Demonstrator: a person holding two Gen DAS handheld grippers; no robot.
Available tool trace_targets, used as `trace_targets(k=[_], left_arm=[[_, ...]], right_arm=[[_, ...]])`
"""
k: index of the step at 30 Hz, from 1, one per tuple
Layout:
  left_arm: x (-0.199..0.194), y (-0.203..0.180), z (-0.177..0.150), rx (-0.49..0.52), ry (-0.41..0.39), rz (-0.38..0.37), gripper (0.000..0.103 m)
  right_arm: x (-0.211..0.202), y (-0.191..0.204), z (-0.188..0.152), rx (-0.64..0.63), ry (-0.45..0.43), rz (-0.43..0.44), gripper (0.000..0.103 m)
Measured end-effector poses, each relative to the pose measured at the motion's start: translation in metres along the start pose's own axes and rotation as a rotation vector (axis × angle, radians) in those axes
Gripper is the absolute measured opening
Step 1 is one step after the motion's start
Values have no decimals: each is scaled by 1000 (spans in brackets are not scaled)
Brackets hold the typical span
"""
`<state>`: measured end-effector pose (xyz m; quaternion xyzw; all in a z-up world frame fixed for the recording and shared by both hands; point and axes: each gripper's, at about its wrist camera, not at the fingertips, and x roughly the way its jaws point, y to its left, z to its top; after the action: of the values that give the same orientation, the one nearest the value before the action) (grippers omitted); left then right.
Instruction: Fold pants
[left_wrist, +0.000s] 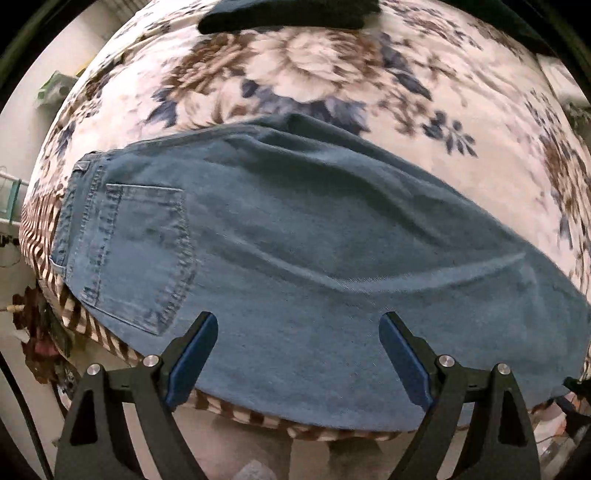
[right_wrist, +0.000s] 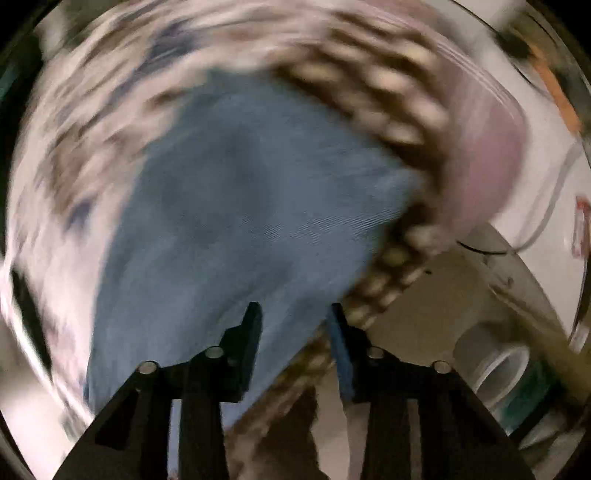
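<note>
Blue denim pants (left_wrist: 295, 221) lie flat on a bed with a floral cover (left_wrist: 314, 66), waistband to the left and a back pocket (left_wrist: 140, 251) facing up. My left gripper (left_wrist: 298, 317) hangs open above the near edge of the pants, and nothing is between its blue-padded fingers. The right wrist view is badly blurred. It shows the pants (right_wrist: 240, 203) reaching towards the bed's corner. My right gripper (right_wrist: 295, 308) hovers over their near edge with its jaws partly apart and no cloth pinched between them.
A dark garment (left_wrist: 288, 14) lies at the far side of the bed. The cover's brown-striped border (left_wrist: 258, 417) runs along the near edge, with floor below it. A pink shape (right_wrist: 487, 166) and a round pale container (right_wrist: 495, 369) lie beyond the bed's corner.
</note>
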<state>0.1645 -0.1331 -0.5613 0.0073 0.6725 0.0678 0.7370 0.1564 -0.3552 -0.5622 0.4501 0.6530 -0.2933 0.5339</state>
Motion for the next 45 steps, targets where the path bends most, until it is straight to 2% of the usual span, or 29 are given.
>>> trace_targets(k=[1,4,5,7,12,15,16,19,24,25,27,28,31,35,37,39,40,41,42,43,45], left_arm=[[0,6,3,-6,-4,16,89],[2,38,17,-18,-36,91,89],[5,52,24,-17,-50,133,89],[11,74,36,-16,-66,168,89],[38,123,71,-30,-70,223,89],[62,146,90,-43,-15,217,89],[65,152,92,-52,1,198,90],[77,159,96,-53,43,149,94],[84,166,95,-65,64,104,101],[84,165,94,-67,67,96,101],[85,166,94,-62,66,88,101],[85,165,94,-59,65,85,101],[88,171,97,-48,66,78,102],[92,176,100,-26,62,82,102],[91,174,98,-23,63,78,102],[90,175,97,-24,64,70,102],[90,175,96,-23,61,69,102],[90,175,95,-20,59,71,102],[88,171,95,-18,58,75,102],[88,170,95,-19,57,76,102],[83,166,95,-21,54,73,102]], right_arm=[[-5,24,-8,-71,14,11,58],[-5,119,-49,-342,115,71,59],[1,157,-65,-427,166,112,59],[21,241,-97,-575,259,201,59],[87,409,-142,-829,338,240,59],[138,471,-163,-898,465,218,59],[154,481,-171,-923,504,180,59],[178,484,-184,-1002,527,51,59],[177,457,-201,-1083,694,32,59],[179,454,-209,-1137,743,3,59],[180,460,-217,-1219,737,-27,59],[177,469,-216,-1243,686,-27,59],[185,496,-206,-1197,630,20,59],[218,507,-209,-1123,736,83,59],[217,512,-227,-1172,814,122,56],[213,517,-239,-1232,829,121,56],[211,512,-235,-1222,847,140,56],[211,508,-232,-1202,855,147,50],[210,507,-228,-1195,843,133,39],[210,504,-219,-1204,768,82,13],[204,508,-200,-1110,677,127,11]])
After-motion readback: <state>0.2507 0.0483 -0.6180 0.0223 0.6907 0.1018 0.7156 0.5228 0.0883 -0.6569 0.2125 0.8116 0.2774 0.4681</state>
